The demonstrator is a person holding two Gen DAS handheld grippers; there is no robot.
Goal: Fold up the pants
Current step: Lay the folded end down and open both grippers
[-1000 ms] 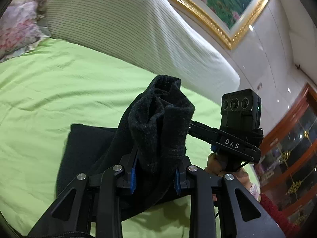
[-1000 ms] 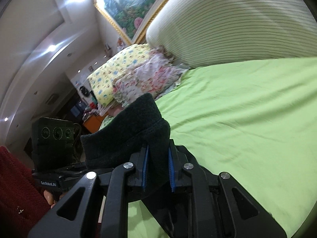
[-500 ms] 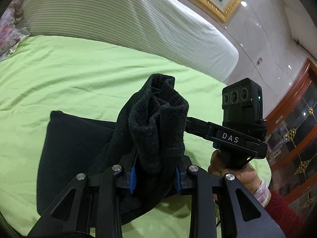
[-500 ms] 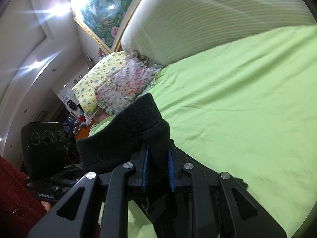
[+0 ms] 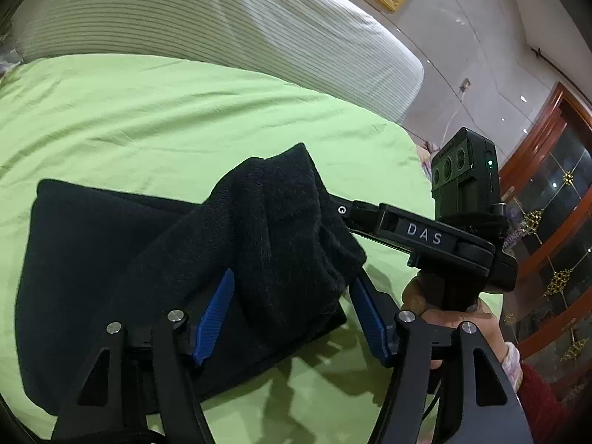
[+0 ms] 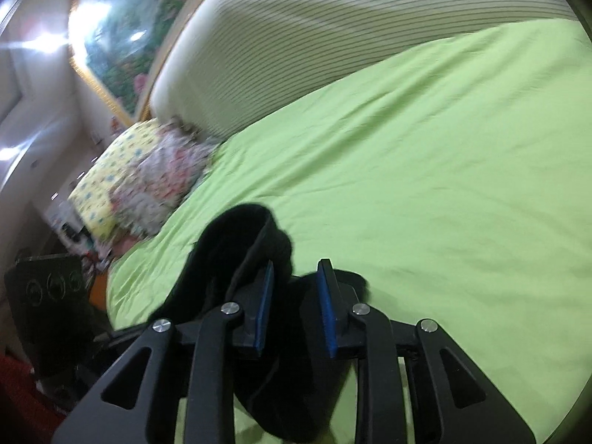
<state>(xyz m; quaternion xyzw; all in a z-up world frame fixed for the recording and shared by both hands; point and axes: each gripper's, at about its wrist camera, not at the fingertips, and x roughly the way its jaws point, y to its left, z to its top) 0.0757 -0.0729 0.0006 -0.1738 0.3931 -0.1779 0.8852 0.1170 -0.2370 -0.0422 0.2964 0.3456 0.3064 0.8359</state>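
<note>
The black pants (image 5: 111, 259) lie folded on the green bed sheet (image 5: 185, 118). A bunched end of the pants (image 5: 288, 222) rests between my left gripper's (image 5: 292, 314) blue pads (image 5: 216, 310), which stand wide apart and do not pinch it. My right gripper (image 6: 294, 303) is open too, with the pants (image 6: 236, 251) slumped against its left pad (image 6: 263, 307). The right gripper's body also shows in the left wrist view (image 5: 436, 236), held by a hand just right of the pants.
A striped white headboard cushion (image 5: 222, 26) runs along the far side of the bed. Floral pillows (image 6: 148, 181) lie at the bed's left end. A wooden cabinet with glass doors (image 5: 547, 192) stands past the bed's right edge.
Both grippers have opened and let go of the pants' end, which was pinched upright before. The fabric has slumped down onto the folded pants, and both grippers have come lower toward the bed.
</note>
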